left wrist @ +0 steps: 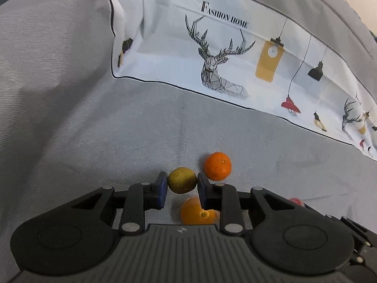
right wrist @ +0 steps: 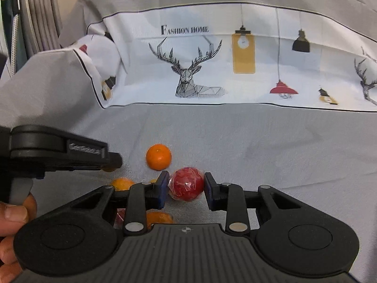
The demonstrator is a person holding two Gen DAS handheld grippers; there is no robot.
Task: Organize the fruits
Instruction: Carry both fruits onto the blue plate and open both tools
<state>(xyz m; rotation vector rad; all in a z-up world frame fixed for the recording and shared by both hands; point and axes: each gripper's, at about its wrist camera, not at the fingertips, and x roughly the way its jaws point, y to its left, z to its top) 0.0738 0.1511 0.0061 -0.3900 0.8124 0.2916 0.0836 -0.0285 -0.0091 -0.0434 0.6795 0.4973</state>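
Observation:
A yellow-green citrus fruit (left wrist: 182, 181) sits between the blue pads of my left gripper (left wrist: 182, 178), which is shut on it and holds it just above the grey sheet (left wrist: 94, 141). Two oranges lie close by: one (left wrist: 217, 165) past the right finger, another (left wrist: 195, 212) under the jaws. In the right wrist view my right gripper (right wrist: 186, 181) is shut on a red fruit in shiny wrap (right wrist: 186, 185). The left gripper (right wrist: 113, 162) reaches in from the left there, and oranges (right wrist: 158, 156) (right wrist: 122, 184) lie between the two.
The fruits lie on a bed covered by the grey sheet (right wrist: 282, 153). A white band printed with deer and lamps (right wrist: 212, 70) rises behind them. More fruit (right wrist: 160, 218) shows under the right gripper. A person's hand (right wrist: 14, 212) grips the left tool's handle.

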